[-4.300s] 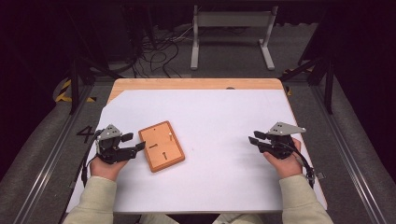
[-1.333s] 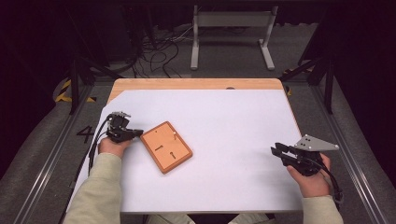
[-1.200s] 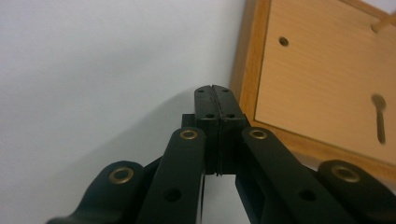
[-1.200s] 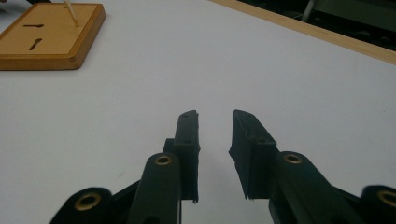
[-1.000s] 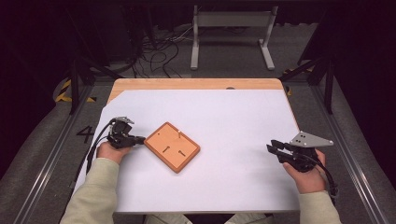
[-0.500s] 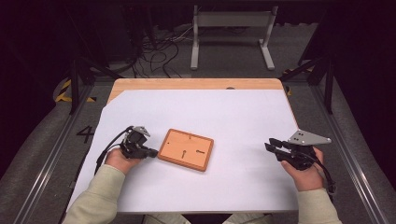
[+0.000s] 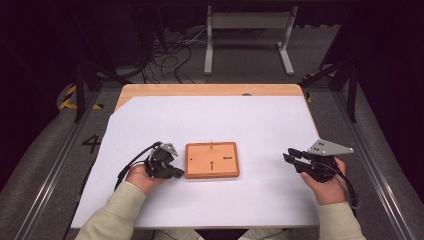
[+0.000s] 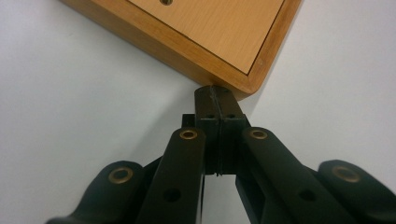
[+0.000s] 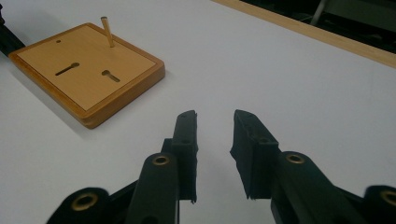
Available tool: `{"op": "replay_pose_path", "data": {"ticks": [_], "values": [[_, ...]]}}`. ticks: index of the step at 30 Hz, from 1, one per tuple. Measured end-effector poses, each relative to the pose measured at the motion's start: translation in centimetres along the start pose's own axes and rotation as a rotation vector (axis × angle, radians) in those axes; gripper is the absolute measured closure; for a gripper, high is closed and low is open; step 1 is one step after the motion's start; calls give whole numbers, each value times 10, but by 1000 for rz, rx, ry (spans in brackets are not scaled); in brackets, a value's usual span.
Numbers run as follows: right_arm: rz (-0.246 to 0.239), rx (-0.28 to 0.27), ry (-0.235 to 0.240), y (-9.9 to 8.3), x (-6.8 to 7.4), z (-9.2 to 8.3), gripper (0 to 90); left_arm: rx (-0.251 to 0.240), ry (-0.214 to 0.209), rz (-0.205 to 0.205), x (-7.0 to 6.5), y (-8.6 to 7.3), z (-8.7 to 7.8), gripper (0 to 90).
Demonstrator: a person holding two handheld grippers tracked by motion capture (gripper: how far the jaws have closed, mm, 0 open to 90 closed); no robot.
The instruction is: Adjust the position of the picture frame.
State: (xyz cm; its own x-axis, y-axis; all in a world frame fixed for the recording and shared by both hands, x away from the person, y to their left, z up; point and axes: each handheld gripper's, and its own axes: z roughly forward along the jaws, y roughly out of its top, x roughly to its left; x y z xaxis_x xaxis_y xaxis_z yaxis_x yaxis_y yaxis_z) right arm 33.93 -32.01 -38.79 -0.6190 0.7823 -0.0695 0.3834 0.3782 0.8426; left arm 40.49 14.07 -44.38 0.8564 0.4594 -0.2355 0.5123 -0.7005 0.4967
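A flat wooden board (image 7: 212, 160) with slots and one small upright peg (image 9: 107, 31) lies in the middle of the white sheet, square to the table's front edge. My left gripper (image 7: 178, 173) is shut with nothing between its pads, and its tips press against the board's near left corner. In the left gripper view the shut gripper (image 8: 218, 100) touches the rounded corner of the board (image 8: 205, 42). My right gripper (image 7: 289, 155) rests at the right, apart from the board, open and empty. From the right gripper view the board (image 9: 88, 74) lies ahead and left of the gripper (image 9: 215, 123).
A white sheet (image 7: 260, 120) covers the wooden table, whose bare far edge (image 7: 210, 90) shows at the back. Beyond it on the floor stand a metal frame (image 7: 247, 35) and loose cables (image 7: 170, 50). Dark rails run along both sides.
My left gripper has slid right along the sheet, pushing the board right and turning it until it lies square. The right hand has stayed put.
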Motion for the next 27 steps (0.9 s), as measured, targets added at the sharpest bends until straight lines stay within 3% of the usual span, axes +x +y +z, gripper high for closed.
{"op": "replay_pose_path", "data": {"ticks": [4,8,10,13,14,15,18,21,24,27], "values": [[4,-2,-1,0,0,-1,703,-57,30,-6,2,4,-9,899],[7,4,-5,-2,0,-2,703,-220,106,-41,7,22,-24,899],[7,9,-7,-3,1,-2,702,-263,113,-70,14,29,-22,899],[6,13,-11,-5,2,-4,701,-264,155,-101,29,39,-13,899],[10,15,-14,-6,2,-6,701,-264,155,-101,29,39,-13,899],[14,15,-17,-7,2,-7,701,-257,165,-131,40,44,-9,899],[21,16,-23,-10,1,-11,701,-255,182,-145,50,47,-6,899],[32,18,-34,-15,-1,-16,700,-276,159,-190,64,50,1,899],[44,19,-43,-19,-1,-20,700,-274,158,-179,70,53,8,899],[48,20,-49,-21,-1,-23,698,-246,166,-120,71,58,15,899]]}}
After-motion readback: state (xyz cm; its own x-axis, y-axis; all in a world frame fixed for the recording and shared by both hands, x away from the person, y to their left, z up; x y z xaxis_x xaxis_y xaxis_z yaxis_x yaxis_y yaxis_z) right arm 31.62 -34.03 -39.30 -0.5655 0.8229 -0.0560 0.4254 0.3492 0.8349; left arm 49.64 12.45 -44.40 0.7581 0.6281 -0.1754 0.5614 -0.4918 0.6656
